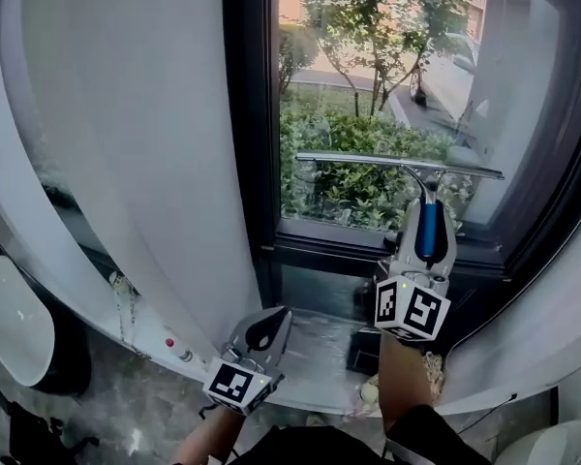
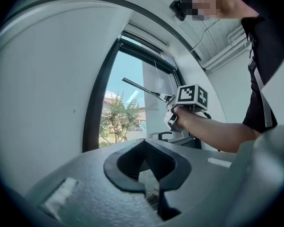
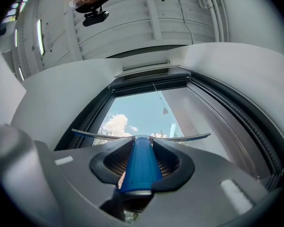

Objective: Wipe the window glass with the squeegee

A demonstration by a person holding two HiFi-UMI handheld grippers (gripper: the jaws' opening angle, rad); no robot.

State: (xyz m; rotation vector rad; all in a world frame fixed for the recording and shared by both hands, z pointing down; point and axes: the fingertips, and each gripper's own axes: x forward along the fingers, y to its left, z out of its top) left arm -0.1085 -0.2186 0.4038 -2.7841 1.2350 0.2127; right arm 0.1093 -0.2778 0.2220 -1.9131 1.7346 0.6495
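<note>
We hold the squeegee [image 1: 368, 161] in our right gripper [image 1: 428, 223], whose jaws are clamped on either side of its blue handle [image 3: 136, 167]. The handle runs straight up between them to the long blade. The blade lies level across the lower part of the window glass [image 1: 368, 76], a little above the bottom of the dark window frame [image 1: 247, 114], and we cannot tell whether its edge is pressed on the pane. From the right gripper view the blade spans the pane from side to side, with sky and cloud behind it. Our left gripper [image 1: 269, 325] hangs lower and to the left, well apart from the squeegee, over the pale window sill [image 1: 315, 356]. Its jaws are drawn together with nothing between them, their tips meeting below a small hollow. A white curtain [image 1: 126, 143] hangs to the left of the frame, just beside the left gripper. Through the glass we see green bushes [image 1: 344, 187] and trees [image 1: 368, 8] outside.
</note>
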